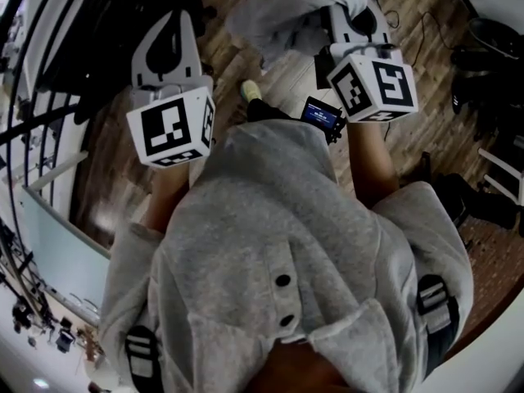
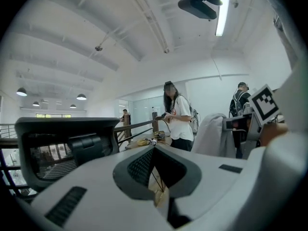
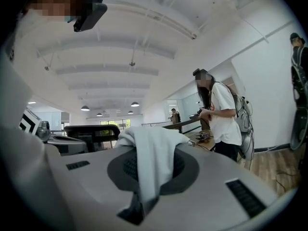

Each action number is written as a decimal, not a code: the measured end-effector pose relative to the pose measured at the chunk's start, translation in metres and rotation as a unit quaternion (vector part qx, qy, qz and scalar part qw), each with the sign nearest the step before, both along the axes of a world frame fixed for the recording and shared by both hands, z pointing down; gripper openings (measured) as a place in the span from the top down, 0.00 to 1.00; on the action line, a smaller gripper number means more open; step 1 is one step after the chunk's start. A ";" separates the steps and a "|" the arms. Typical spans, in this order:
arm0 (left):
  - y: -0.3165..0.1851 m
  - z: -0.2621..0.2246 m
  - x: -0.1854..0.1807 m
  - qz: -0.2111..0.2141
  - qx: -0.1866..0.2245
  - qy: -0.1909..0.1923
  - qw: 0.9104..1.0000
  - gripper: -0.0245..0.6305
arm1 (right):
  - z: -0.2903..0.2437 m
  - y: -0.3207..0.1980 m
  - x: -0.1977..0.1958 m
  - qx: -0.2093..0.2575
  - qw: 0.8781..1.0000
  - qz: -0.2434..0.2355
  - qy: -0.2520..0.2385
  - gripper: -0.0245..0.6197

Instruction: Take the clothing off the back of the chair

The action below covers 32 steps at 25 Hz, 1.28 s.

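Fingers (image 3: pixel 207 177) of the right gripper (image 3: pixel 144 184) are clamped on a fold of a grey garment (image 3: pixel 149 148), which drapes out over them, held clear and to the right of the black mesh-backed office chair (image 3: pixel 91 131). Fingers (image 2: pixel 96 191) of the left gripper (image 2: pixel 155 150) meet at the tips, holding nothing, just right of the chair's back. Beyond the chair, a person in a white T-shirt (image 3: pixel 224 114) stands at a wooden surface (image 3: pixel 207 144).
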<state>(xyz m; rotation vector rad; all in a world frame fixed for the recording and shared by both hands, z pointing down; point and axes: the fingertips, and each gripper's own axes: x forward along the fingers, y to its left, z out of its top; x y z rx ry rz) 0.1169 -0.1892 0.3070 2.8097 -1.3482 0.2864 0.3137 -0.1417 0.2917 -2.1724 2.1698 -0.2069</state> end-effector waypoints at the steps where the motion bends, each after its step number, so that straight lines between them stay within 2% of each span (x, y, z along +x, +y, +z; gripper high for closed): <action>1: 0.006 0.001 -0.009 -0.006 0.000 0.001 1.000 0.95 | 0.001 0.003 -0.008 -0.003 1.000 -0.005 -0.001 0.90; 5: 0.037 0.000 -0.048 -0.022 0.002 0.006 1.000 0.95 | 0.001 0.030 -0.040 -0.009 1.000 -0.014 -0.004 0.90; 11: 0.092 0.004 -0.126 -0.050 -0.004 0.021 0.998 0.95 | 0.000 0.079 -0.110 -0.018 0.999 -0.035 0.002 0.90; 14: 0.127 0.012 -0.152 -0.062 -0.005 0.025 0.998 0.95 | 0.008 0.109 -0.129 -0.022 0.999 -0.040 -0.004 0.90; 19: 0.126 0.016 -0.181 -0.078 -0.023 0.036 0.996 0.95 | 0.008 0.100 -0.162 -0.038 0.998 -0.059 -0.006 0.90; 23: 0.121 0.015 -0.187 -0.092 -0.028 0.039 0.995 0.95 | 0.006 0.088 -0.178 -0.043 0.995 -0.085 -0.001 0.90; 28: 0.135 0.010 -0.171 -0.108 -0.023 0.035 0.993 0.95 | 0.006 0.099 -0.165 -0.043 0.993 -0.107 0.001 0.90; 32: 0.134 0.009 -0.151 -0.104 -0.017 0.029 0.994 0.95 | 0.005 0.096 -0.149 -0.036 0.993 -0.112 0.003 0.90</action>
